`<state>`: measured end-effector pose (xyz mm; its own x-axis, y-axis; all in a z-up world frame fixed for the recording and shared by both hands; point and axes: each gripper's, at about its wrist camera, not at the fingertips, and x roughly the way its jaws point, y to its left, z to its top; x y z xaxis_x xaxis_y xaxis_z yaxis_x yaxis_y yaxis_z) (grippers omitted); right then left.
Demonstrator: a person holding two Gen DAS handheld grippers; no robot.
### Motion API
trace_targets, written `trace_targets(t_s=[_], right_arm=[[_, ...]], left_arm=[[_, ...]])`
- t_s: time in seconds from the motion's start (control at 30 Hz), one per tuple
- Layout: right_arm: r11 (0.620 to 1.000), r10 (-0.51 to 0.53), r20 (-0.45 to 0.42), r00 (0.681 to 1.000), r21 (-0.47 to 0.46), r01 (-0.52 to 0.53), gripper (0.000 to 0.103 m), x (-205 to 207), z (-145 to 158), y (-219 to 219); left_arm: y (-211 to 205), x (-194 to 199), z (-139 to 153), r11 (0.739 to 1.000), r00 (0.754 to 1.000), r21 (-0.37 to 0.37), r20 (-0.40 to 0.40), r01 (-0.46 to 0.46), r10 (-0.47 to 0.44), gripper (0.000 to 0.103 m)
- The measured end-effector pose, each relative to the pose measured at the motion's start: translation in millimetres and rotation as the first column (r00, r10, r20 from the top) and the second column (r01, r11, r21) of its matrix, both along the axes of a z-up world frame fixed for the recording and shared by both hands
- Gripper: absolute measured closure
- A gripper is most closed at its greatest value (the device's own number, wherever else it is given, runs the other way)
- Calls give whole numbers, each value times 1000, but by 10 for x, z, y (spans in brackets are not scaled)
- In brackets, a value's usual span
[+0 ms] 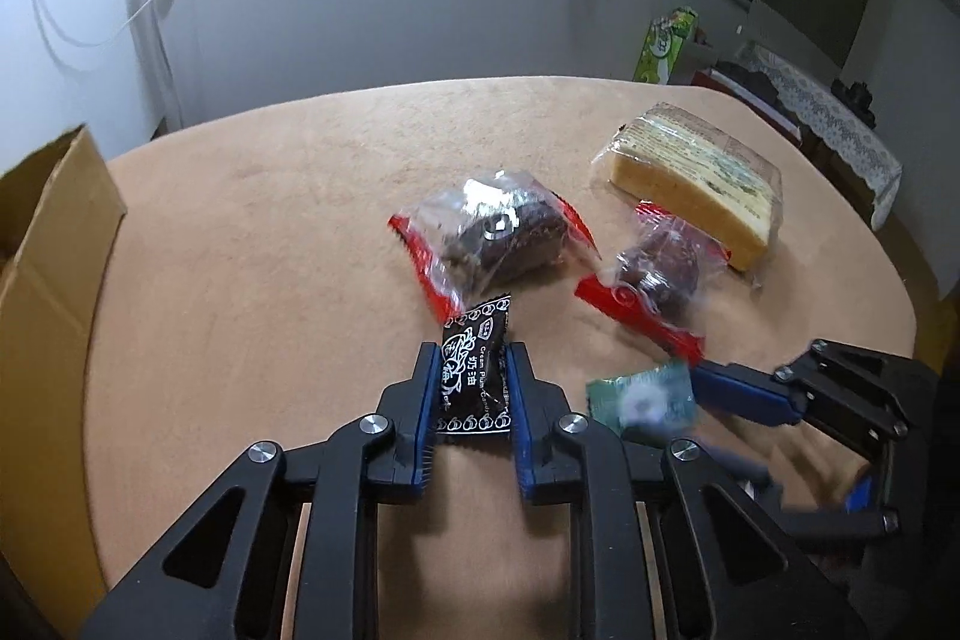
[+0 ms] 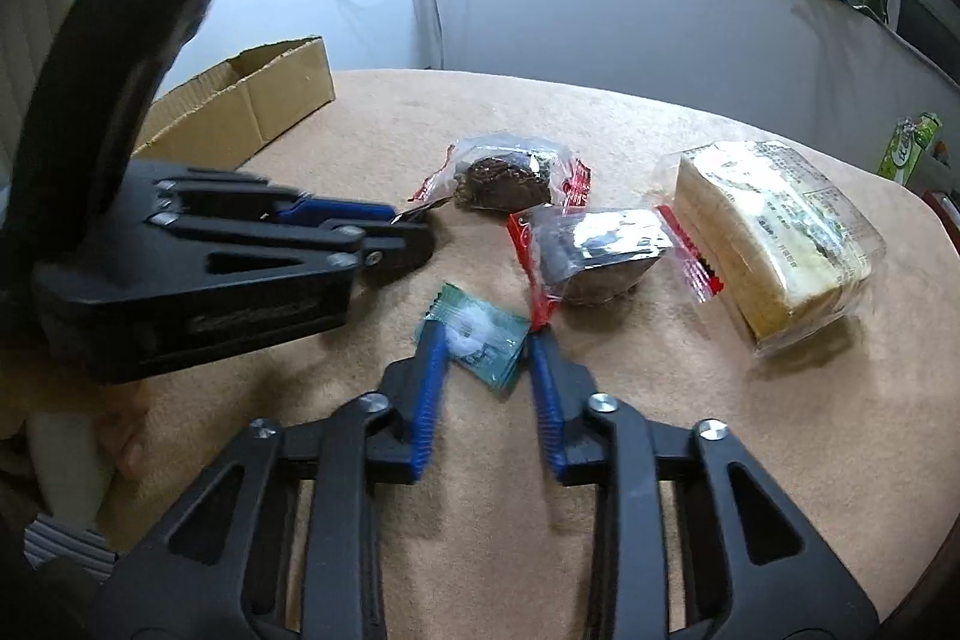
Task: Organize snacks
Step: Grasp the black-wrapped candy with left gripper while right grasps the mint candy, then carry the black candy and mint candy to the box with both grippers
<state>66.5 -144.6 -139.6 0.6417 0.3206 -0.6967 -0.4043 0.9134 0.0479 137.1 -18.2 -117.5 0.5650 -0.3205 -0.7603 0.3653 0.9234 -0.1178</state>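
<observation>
My left gripper (image 1: 471, 361) is shut on a black plum candy packet (image 1: 474, 370), held low over the table. My right gripper (image 2: 483, 340) has its fingers around a green candy packet (image 2: 480, 337), also seen in the left wrist view (image 1: 642, 400), and touches it on both sides. Two red-edged clear packets with dark cakes (image 1: 498, 232) (image 1: 654, 274) lie beyond; they also show in the right wrist view (image 2: 510, 175) (image 2: 600, 244). A wrapped yellow sponge cake (image 1: 696, 178) (image 2: 780, 244) lies at the far right.
An open cardboard box (image 1: 48, 268) (image 2: 252, 94) stands at the table's left edge. The tan table (image 1: 288, 196) ends at a grey wall. A green carton (image 1: 666, 43) stands beyond the far right edge. The left gripper body (image 2: 210, 250) fills the left of the right wrist view.
</observation>
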Motion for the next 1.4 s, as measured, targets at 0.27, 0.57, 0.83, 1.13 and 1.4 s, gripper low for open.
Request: trace_targets(t_s=[0.27, 0.57, 0.83, 1.13, 1.4], right_arm=[[1000, 17, 14, 1000, 25, -17, 90, -97, 29, -57], [995, 8, 20, 1000, 95, -10, 93, -226, 63, -228], [997, 42, -31, 999, 68, -40, 91, -159, 16, -128], [999, 39, -21, 999, 10, -39, 96, -70, 44, 6], [998, 9, 3, 1000, 61, -9, 97, -111, 96, -132]], left_arm=[[178, -288, 66, 995, 999, -85, 20, -44, 46, 92], [357, -416, 16, 985, 997, -161, 18, -65, 69, 94], [413, -440, 15, 981, 998, -190, 23, -47, 52, 94], [419, -462, -5, 980, 998, -191, 25, -55, 61, 94], [435, -513, 35, 977, 996, -204, 43, -65, 75, 94]])
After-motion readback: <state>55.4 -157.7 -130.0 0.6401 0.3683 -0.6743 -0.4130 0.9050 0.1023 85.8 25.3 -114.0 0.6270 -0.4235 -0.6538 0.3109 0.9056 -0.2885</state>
